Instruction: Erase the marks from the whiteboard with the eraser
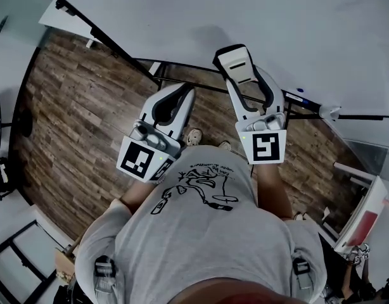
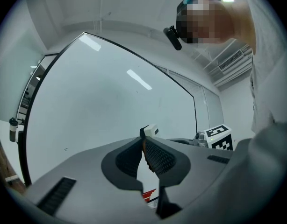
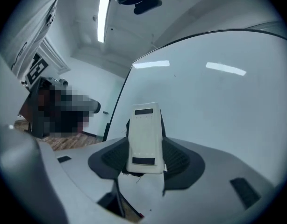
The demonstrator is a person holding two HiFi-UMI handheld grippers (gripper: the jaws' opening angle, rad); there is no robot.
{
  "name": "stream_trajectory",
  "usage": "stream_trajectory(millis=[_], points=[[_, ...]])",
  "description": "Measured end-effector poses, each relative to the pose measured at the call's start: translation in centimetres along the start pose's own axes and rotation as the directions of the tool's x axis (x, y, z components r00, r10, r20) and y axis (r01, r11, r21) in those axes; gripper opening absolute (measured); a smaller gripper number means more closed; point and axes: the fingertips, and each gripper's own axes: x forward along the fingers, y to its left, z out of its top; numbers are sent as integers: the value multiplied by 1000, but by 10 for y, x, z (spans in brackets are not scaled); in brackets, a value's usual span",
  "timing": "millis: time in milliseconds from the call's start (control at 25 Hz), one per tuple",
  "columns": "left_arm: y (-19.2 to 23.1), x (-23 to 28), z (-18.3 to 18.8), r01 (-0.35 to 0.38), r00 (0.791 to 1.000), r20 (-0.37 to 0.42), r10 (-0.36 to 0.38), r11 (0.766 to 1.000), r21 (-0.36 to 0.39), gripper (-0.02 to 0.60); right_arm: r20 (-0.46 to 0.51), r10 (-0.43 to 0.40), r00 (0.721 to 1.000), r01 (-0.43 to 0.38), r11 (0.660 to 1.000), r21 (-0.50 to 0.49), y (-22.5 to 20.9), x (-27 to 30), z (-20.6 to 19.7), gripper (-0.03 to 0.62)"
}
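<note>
The whiteboard (image 1: 258, 18) fills the top of the head view and looks almost blank; in the left gripper view the whiteboard (image 2: 111, 97) shows only one tiny dark mark (image 2: 65, 149) low on the left. My right gripper (image 1: 240, 75) is shut on the white eraser (image 1: 234, 59), which is held up close to the board. In the right gripper view the eraser (image 3: 144, 139) stands upright between the jaws, in front of the whiteboard (image 3: 218, 106). My left gripper (image 1: 185, 88) hangs just left of it, shut and empty, its jaw tips meeting (image 2: 143, 146).
The board's black frame and stand (image 1: 289, 103) run across below the grippers, above a wooden floor (image 1: 80, 106). A white and red object (image 1: 365, 217) stands at the right. A dark bottle (image 2: 12, 129) sits beside the board's left edge.
</note>
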Motion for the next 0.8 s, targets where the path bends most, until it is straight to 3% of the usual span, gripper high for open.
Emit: stream_trajectory(millis=[280, 800], points=[[-37, 26, -1, 68, 998, -1, -68, 998, 0, 40, 53, -62, 997, 58, 995, 86, -38, -58, 16, 235], [-88, 63, -7, 171, 985, -12, -171, 985, -3, 40, 84, -142, 986, 132, 985, 113, -81, -139, 20, 235]])
